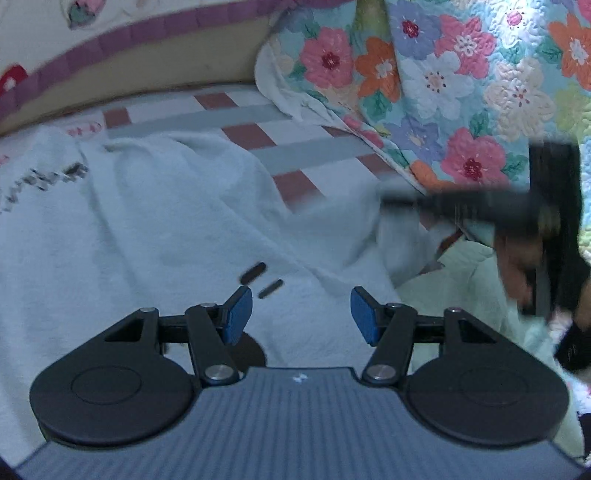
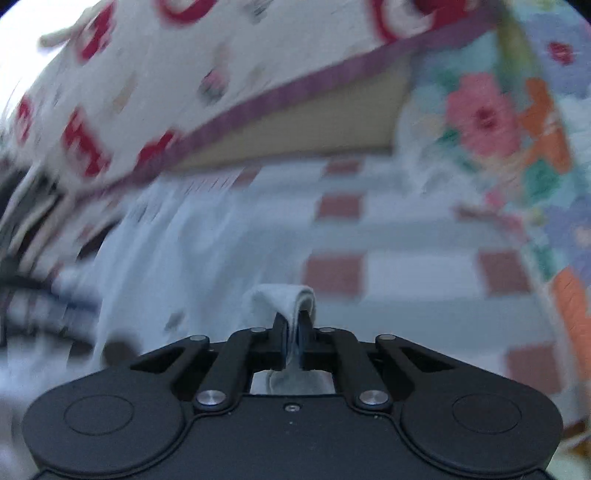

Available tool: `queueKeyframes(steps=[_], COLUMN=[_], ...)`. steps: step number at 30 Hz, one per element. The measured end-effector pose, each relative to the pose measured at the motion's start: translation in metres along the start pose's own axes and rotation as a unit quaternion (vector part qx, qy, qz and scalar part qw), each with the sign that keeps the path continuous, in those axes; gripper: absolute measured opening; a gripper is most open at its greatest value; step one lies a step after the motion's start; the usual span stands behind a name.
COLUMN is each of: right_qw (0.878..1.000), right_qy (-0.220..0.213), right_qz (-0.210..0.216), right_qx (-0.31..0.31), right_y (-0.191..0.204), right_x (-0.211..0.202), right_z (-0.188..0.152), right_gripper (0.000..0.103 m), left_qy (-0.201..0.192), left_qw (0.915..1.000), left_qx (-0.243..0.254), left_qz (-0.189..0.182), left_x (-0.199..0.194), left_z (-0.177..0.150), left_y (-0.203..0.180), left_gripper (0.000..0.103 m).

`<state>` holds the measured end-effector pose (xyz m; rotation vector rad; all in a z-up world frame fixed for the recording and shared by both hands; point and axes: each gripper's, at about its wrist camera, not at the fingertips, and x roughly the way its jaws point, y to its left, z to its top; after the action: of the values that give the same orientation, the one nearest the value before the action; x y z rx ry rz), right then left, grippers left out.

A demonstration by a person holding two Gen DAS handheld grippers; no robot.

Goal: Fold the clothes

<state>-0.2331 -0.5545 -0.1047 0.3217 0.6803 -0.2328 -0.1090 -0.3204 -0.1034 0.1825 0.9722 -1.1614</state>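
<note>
The right gripper (image 2: 292, 334) clenches its black fingers (image 2: 279, 332) on a fold of the pale blue-white fleecy garment (image 2: 207, 258), a loop of the cloth arching over the fingertips at twelve o'clock and a strip of it trailing down between the jaws toward the gripper body at six. The rest of the garment streams away to nine and ten o'clock, blurred, over a checked bedsheet of grey, white and brick-red squares (image 2: 402, 273) that fills the view from twelve to three. A flowered quilt in pink, orange and blue (image 2: 491, 122) rises at two o'clock, and a cream cushion with red motifs and a purple border (image 2: 155, 74) spans ten to twelve.

The left gripper (image 1: 301, 315) hangs released, its blue-padded fingers (image 1: 238, 315) spread wide with nothing between them. The same garment (image 1: 155, 214) lies directly beneath and ahead of the pads, rumpled, spreading to nine and eleven o'clock, with two small dark slots just beyond the left pad at eleven. At two to three o'clock the right gripper (image 1: 480, 206) appears as a blurred black bar over the garment's far edge; its fingertips cannot be made out from this side. Sheet (image 1: 295, 155), quilt (image 1: 443, 81) and cushion (image 1: 110, 29) ring the top.
</note>
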Motion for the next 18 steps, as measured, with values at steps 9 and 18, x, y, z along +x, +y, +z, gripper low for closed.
queueKeyframes(steps=[9,18], right_qw=[0.984,0.971], right_qy=[0.07,0.026], right_qz=[-0.165,-0.166], right_qx=[0.016,0.168], right_y=[-0.076,-0.1], right_x=[0.082,0.026], right_z=[0.049,0.007], right_gripper=[0.004,0.038], left_qy=[0.106,0.083], left_qw=[0.9924,0.9932], left_qx=[0.02,0.019], left_qz=[-0.059,-0.078], left_x=[0.048,0.026], left_z=[-0.022,-0.015], left_y=[-0.011,-0.02], left_gripper=[0.058,0.058])
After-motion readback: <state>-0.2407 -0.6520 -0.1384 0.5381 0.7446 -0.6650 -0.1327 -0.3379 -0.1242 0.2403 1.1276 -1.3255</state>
